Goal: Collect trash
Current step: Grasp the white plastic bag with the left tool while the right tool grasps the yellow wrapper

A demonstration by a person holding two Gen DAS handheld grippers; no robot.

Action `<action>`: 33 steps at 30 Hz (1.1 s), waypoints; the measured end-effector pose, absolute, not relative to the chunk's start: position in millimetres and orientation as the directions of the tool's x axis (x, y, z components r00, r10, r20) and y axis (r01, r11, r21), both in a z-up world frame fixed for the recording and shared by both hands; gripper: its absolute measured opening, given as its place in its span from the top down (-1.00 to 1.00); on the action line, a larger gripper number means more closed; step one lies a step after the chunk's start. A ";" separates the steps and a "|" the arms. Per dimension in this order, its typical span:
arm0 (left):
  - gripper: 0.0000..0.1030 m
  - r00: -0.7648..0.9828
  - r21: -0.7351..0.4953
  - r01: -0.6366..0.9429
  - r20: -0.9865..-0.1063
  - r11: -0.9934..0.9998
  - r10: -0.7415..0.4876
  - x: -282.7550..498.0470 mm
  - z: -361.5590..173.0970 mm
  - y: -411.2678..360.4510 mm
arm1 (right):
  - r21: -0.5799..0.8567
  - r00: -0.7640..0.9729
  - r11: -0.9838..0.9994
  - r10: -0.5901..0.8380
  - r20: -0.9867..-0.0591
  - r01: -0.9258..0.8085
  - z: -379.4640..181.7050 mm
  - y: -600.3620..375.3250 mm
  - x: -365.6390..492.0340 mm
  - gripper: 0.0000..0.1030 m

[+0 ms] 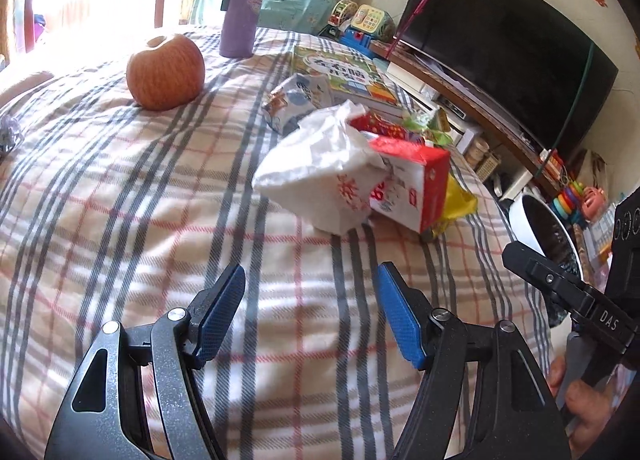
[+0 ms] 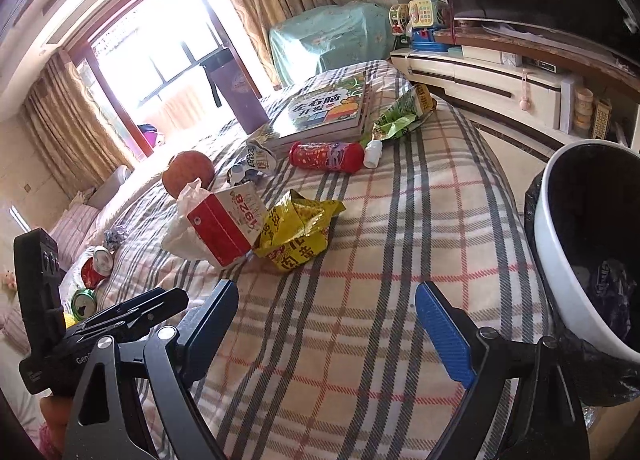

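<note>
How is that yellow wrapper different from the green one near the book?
The yellow wrapper lies mid-bed, touching the red tissue box; the green wrapper lies farther off, beside the picture book. The yellow one is folded into a heap; the green one is spread longer. Both are crumpled, on the plaid blanket.

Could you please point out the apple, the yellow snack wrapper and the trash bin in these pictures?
apple (image 1: pixel 165 73): left wrist view, middle of its skin.
yellow snack wrapper (image 2: pixel 298 232): right wrist view, centre of the crumpled foil.
trash bin (image 2: pixel 560 280): right wrist view, white outer wall below the rim.
</note>
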State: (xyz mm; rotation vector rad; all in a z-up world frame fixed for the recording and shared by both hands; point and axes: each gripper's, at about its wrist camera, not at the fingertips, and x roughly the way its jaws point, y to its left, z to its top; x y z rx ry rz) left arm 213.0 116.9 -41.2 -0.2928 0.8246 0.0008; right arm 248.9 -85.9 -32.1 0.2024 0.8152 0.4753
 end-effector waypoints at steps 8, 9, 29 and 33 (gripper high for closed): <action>-0.34 0.692 -0.274 -0.095 -0.709 0.957 -0.134 239.1 -37.5 131.0 | 0.387 0.568 0.865 0.501 -0.653 -0.318 -38.9 -68.5 284.3 -0.61; -0.34 0.691 -0.277 -0.089 -0.709 0.957 -0.140 243.1 -37.8 131.7 | 0.394 0.561 0.863 0.504 -0.656 -0.316 -40.9 -66.2 287.7 -0.56; 0.69 0.666 -0.284 0.028 -0.710 0.959 -0.230 226.1 -40.6 113.1 | 0.374 0.609 0.889 0.456 -0.650 -0.266 -27.3 -110.7 245.0 0.38; 0.69 0.662 -0.295 0.044 -0.707 0.954 -0.249 199.7 -39.7 99.4 | 0.355 0.627 0.897 0.438 -0.644 -0.261 -21.4 -124.3 227.5 0.38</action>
